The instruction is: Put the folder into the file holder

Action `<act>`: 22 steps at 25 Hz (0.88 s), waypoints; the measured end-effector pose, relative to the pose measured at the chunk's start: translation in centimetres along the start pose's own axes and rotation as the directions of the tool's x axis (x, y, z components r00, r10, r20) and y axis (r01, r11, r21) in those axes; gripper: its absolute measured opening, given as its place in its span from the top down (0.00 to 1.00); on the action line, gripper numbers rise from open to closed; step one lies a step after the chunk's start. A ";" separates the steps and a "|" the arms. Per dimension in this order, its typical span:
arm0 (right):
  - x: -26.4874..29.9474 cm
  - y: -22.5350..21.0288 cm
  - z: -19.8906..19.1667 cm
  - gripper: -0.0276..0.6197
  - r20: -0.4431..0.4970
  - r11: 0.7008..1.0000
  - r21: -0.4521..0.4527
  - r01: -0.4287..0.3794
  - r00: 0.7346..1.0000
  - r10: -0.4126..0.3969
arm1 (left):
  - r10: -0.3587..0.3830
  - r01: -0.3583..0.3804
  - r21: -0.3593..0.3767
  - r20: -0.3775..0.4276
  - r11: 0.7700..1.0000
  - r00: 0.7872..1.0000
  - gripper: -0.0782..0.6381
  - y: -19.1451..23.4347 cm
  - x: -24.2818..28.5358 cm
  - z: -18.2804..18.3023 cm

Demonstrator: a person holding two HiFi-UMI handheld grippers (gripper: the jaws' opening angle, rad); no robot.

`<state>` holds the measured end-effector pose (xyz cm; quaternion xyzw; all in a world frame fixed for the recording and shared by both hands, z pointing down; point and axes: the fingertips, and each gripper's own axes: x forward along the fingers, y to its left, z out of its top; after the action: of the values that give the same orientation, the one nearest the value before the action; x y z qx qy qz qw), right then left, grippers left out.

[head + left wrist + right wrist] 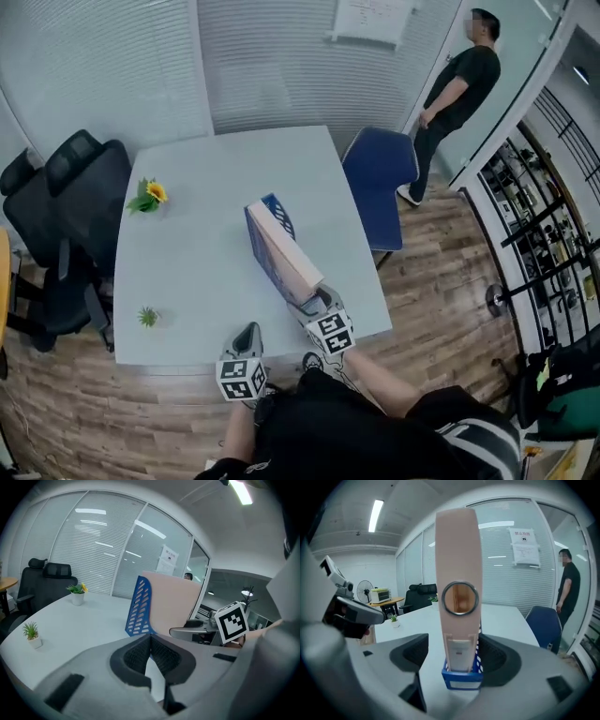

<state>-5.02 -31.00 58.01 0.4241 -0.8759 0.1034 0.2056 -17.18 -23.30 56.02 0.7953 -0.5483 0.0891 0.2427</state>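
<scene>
A pale pink folder point(283, 251) stands upright in the blue file holder point(277, 207) on the white table point(206, 262), right of its middle. In the right gripper view the folder's spine point(458, 550) with its ring hole rises from the holder point(461, 678) between the jaws of my right gripper point(457, 656). The jaws stand wide on either side of the spine, and a gap shows beside it, so that gripper is open. My right gripper point(319, 302) sits at the folder's near end. My left gripper point(247, 336) hovers at the table's near edge, shut and empty, with the folder point(176, 602) ahead to its right.
A potted yellow flower point(147, 195) and a small green plant point(147, 317) stand on the table's left side. Black office chairs point(70, 216) crowd the left edge, and a blue chair point(380, 183) is at the right. A person point(459, 89) stands by the glass wall.
</scene>
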 end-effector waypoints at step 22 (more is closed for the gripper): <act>-14.0 0.1 -7.8 0.95 -0.149 0.989 -0.016 0.146 0.978 -0.147 | -0.115 0.119 0.037 -0.108 0.992 0.987 0.89 -7.6 -0.9 -5.7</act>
<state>4.86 -18.32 58.74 0.4779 -0.8247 0.1172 0.2789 -9.87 -17.66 58.39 0.8253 -0.4849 0.1286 0.2590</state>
